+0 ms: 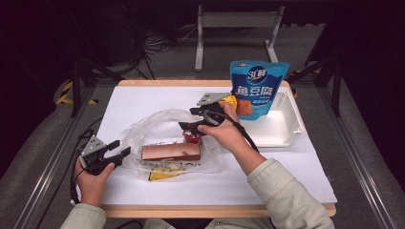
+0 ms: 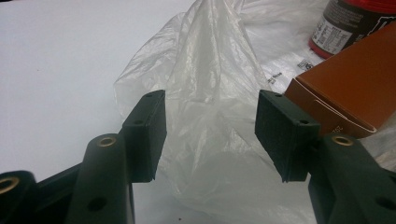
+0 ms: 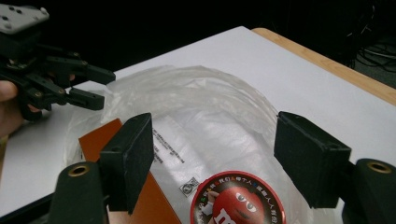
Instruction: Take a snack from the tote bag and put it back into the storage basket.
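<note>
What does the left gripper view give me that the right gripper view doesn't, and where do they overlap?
Left gripper view alone: the red tub's side label and the brown box's open end flap, with a raised fold of bag between the left gripper's open jaws, pads not pressing it.

Right gripper view alone: the tub's round printed lid below the open right gripper, the table's wooden edge, and the other gripper at the bag's far rim.

Both: the clear plastic bag, the brown box, the red tub, the white table top.
</note>
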`<state>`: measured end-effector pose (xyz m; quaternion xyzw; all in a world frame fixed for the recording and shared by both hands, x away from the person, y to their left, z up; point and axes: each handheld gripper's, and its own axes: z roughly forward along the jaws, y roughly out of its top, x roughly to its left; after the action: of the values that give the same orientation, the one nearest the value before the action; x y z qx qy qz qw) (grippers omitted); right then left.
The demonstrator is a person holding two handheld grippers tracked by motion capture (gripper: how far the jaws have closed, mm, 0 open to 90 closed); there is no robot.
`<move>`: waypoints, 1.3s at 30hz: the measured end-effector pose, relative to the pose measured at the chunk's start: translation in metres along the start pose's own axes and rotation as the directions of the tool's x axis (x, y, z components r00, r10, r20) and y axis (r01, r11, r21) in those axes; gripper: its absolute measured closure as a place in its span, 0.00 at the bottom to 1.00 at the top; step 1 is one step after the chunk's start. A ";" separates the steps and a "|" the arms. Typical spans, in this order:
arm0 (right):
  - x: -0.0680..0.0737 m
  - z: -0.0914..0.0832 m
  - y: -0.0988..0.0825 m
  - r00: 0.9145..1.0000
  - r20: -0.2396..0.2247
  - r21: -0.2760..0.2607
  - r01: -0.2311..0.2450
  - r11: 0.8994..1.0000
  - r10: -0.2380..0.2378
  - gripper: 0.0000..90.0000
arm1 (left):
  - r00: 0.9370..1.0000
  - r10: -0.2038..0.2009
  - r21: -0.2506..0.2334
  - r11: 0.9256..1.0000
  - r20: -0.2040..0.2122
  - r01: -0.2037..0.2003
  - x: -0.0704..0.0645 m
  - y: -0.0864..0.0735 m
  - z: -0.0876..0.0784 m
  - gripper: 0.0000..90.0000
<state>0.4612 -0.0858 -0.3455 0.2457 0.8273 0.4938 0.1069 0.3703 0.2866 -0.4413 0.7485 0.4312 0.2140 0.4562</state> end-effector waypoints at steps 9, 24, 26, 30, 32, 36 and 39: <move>-0.002 0.016 -0.007 1.000 0.011 0.068 0.001 0.998 -0.002 0.30 | 1.000 0.001 0.001 1.000 0.002 -0.001 0.000 0.000 0.001 0.49; -0.013 0.038 -0.023 0.999 0.034 0.200 0.034 0.979 -0.042 0.22 | 1.000 0.001 0.015 1.000 0.014 -0.001 0.001 0.000 0.003 0.49; -0.013 0.040 -0.026 0.998 0.037 0.220 0.042 0.974 -0.051 0.21 | 1.000 0.000 0.016 1.000 0.015 0.000 0.001 0.000 0.003 0.49; -0.014 0.043 -0.030 0.998 0.041 0.243 0.041 0.969 -0.053 0.21 | 1.000 0.000 0.016 1.000 0.015 -0.001 0.001 0.000 0.003 0.49; -0.015 0.044 -0.032 0.998 0.042 0.252 0.035 0.967 -0.047 0.21 | 1.000 0.000 0.017 1.000 0.015 -0.001 0.001 0.000 0.003 0.49; -0.015 0.046 -0.034 0.998 0.045 0.267 0.029 0.963 -0.042 0.20 | 1.000 0.001 0.018 1.000 0.014 -0.001 0.001 0.000 0.003 0.49; -0.015 0.048 -0.035 0.998 0.046 0.282 0.023 0.959 -0.038 0.20 | 1.000 0.001 0.017 1.000 0.014 -0.001 0.001 0.000 0.003 0.49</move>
<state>0.4836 -0.0705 -0.4006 0.2581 0.8897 0.3632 0.0996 0.3725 0.2859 -0.4430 0.7541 0.4294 0.2051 0.4527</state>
